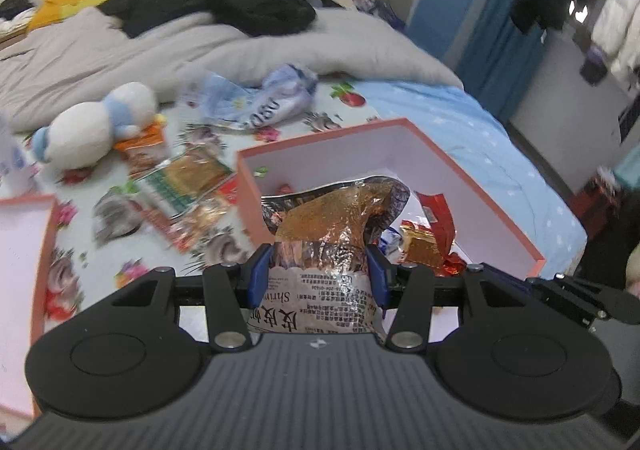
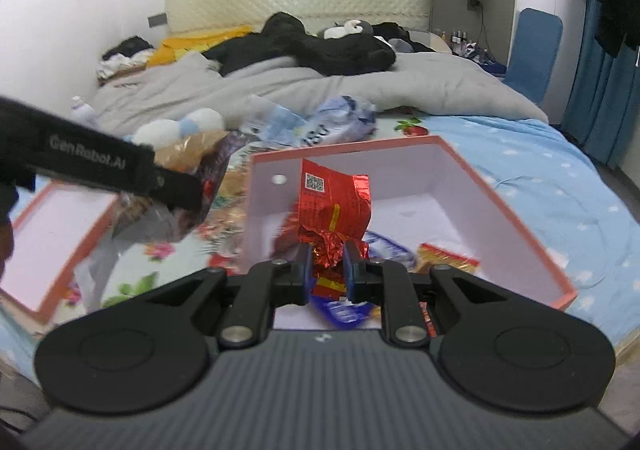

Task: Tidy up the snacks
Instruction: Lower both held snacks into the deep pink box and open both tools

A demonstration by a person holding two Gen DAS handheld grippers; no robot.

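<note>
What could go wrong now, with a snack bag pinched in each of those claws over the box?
The left gripper squeezes the shrimp-chip bag across its middle, so the chips inside may get crushed. The right gripper holds the red bag only by its crumpled end; it might slip and fall. Both bags hang over the box together, so the grippers could bump each other.

The room is bright with soft, even light, and shadows are faint. Both pictures bend at the edges like a fishbowl, so the walls curve. In the left view the plush toy (image 1: 92, 130) and loose snack packets (image 1: 180, 186) are smeared with blur. The shiny shrimp bag (image 1: 332, 226) shows small glare spots. In the right view the red packet (image 2: 332, 206) glints too.
</note>
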